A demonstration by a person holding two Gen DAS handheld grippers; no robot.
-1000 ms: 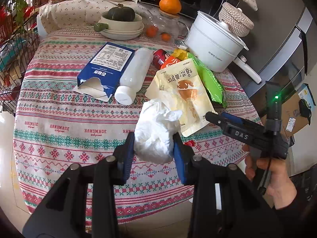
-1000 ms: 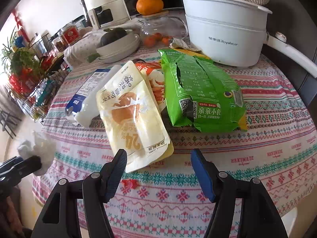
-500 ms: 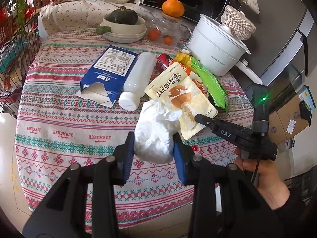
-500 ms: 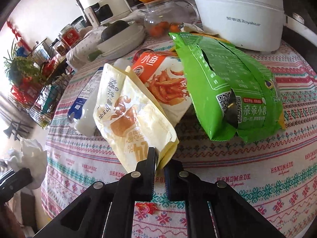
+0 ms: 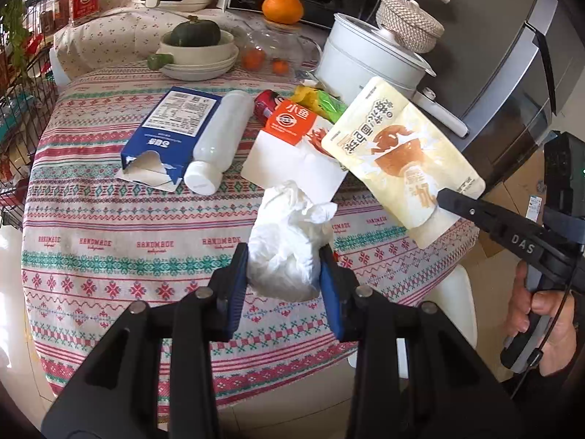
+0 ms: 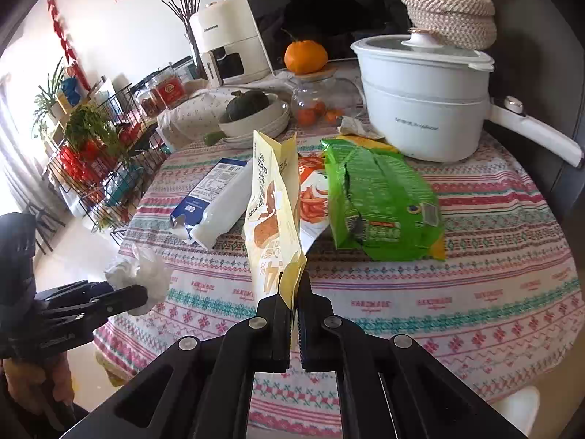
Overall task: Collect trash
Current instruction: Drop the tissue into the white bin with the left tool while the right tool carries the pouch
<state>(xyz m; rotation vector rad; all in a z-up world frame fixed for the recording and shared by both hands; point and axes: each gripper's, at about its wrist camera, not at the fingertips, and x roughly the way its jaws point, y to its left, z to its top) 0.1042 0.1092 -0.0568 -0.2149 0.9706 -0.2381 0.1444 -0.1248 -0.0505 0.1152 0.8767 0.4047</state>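
My left gripper (image 5: pixel 285 278) is shut on a crumpled white tissue (image 5: pixel 289 241) and holds it above the table's near edge; it also shows in the right wrist view (image 6: pixel 140 274). My right gripper (image 6: pixel 295 292) is shut on the bottom edge of a yellow snack pouch (image 6: pixel 274 212) and holds it lifted off the table, seen also in the left wrist view (image 5: pixel 402 150). On the patterned tablecloth (image 5: pixel 109 241) lie a blue carton (image 5: pixel 172 131), a white bottle (image 5: pixel 219 146), an orange-white wrapper (image 5: pixel 296 139), a red can (image 5: pixel 265 104) and a green bag (image 6: pixel 380 201).
At the back stand a white electric pot (image 6: pixel 424 106) with a long handle, a bowl holding a green squash (image 5: pixel 197 47), a glass jar with small oranges (image 6: pixel 321 106), an orange (image 5: pixel 282 7) and appliances. A wire rack (image 6: pixel 95 168) stands to the left.
My right gripper closed on the yellow pouch's bottom edge and lifted it off the table, uncovering the orange-white wrapper. My left gripper still holds the tissue.
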